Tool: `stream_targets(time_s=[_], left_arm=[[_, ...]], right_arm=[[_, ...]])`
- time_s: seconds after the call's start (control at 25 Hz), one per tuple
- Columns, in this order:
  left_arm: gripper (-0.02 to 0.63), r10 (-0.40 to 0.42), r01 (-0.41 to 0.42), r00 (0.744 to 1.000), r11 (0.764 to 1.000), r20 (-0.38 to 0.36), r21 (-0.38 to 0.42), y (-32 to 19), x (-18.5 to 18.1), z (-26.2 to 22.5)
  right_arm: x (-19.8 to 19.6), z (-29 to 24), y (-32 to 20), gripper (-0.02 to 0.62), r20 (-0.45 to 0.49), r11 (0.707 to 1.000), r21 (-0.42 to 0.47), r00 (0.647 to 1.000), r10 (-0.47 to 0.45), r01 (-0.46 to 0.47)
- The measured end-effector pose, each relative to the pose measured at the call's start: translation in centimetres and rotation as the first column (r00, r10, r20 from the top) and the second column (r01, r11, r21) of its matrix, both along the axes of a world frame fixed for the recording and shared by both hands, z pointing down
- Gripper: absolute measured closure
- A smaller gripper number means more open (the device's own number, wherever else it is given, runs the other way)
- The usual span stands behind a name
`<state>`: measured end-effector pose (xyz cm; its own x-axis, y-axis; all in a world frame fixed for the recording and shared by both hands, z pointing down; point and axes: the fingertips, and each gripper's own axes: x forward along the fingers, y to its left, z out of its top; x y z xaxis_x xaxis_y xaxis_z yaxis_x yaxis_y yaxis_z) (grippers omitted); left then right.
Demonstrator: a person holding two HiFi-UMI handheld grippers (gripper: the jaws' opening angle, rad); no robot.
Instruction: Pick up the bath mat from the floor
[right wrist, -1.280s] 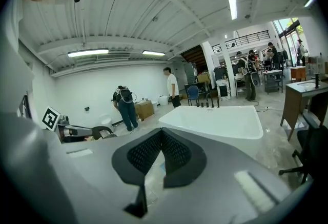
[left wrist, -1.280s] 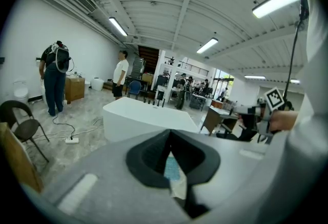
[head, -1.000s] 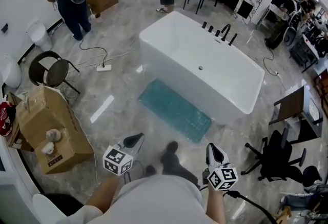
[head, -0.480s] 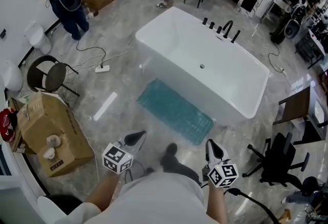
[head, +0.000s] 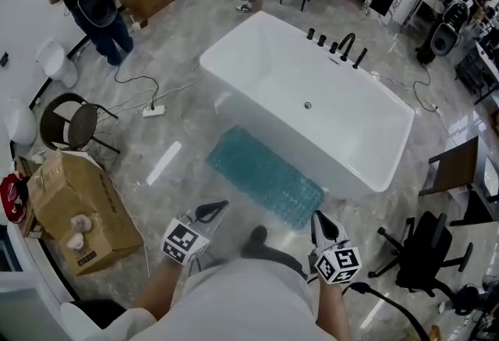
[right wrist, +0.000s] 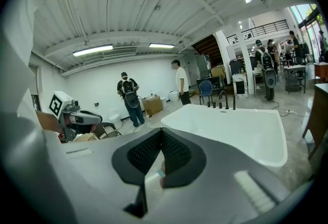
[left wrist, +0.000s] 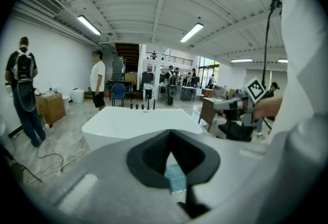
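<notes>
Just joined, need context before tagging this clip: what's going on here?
A person stands over a teal bath mat that lies flat on the floor alongside a white bathtub. They hold the left gripper and the right gripper close to their body, above the floor. Both have their jaws shut with nothing in them. Neither touches the mat, so the pickup has not started.

Your right tool (right wrist: 161, 138) faces the white bathtub (right wrist: 230, 128), jaws together and empty; below them shows a teal sliver, perhaps the bath mat (right wrist: 160, 172).
</notes>
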<state>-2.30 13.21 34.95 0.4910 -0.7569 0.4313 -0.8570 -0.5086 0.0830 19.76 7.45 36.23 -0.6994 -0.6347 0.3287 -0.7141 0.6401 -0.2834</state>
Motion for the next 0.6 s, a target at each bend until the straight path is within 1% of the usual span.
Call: stream_targets(time_s=[0.28, 0.44, 0.6], left_arm=[[0.603, -0.023, 0.023, 0.999, 1.0, -0.031, -0.017, -4.7, 0.0, 1.1], [0.603, -0.041, 0.039, 0.998, 0.998, -0.043, -0.041, -6.4, -0.5, 1.8], [0.603, -0.088, 0.085, 0.994, 0.995, -0.069, -0.052, -8.4, -2.3, 2.4]], right_arm=[[1.1, 2.4, -3.9, 0.591, -0.028, 0.999, -0.053, 1.0, -0.004, 0.002], [1.0, 2.8, -4.8, 0.591, -0.004, 0.999, -0.047, 1.0, -0.028, 0.027], [1.2, 3.1, -5.7, 0.591, 0.013, 0.999, -0.038, 1.0, 0.01, -0.01]])
